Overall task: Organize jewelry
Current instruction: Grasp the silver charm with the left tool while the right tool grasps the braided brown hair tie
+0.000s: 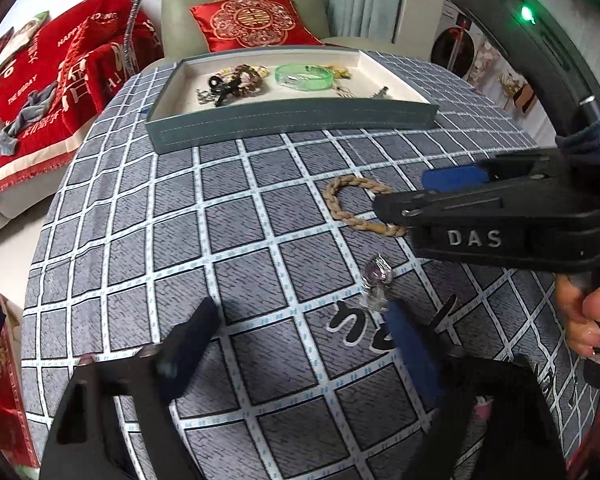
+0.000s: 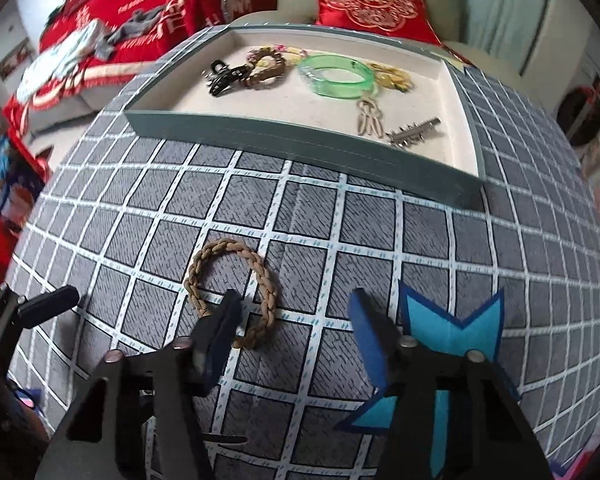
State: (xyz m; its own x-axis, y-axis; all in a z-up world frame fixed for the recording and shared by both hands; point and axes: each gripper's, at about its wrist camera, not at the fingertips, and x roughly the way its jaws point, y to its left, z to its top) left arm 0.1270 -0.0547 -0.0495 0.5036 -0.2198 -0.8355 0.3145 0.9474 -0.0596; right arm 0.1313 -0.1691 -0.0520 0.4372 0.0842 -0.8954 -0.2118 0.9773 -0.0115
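Note:
A tan braided bracelet (image 2: 232, 280) lies on the checked tablecloth. My right gripper (image 2: 294, 320) stands open over it. Its left finger (image 2: 220, 332) reaches into the loop, and the loop's right strand lies between the pads, untouched. In the left wrist view the same right gripper (image 1: 404, 194) comes in from the right over the bracelet (image 1: 352, 204). My left gripper (image 1: 300, 340) is open low over the cloth. A small clear and purple jewelry piece (image 1: 376, 284) rests just beyond its blue right finger (image 1: 412, 352). The grey tray (image 1: 292, 120) holds a green bangle (image 2: 336, 74) and other pieces.
The tray (image 2: 300, 140) stands at the table's far side with a black hair clip (image 2: 224, 76), a beaded bracelet (image 2: 266, 66) and a silver clip (image 2: 412, 134). A blue star patch (image 2: 452, 320) is on the cloth. Red blankets and a cushion (image 1: 252, 20) lie on the sofa behind.

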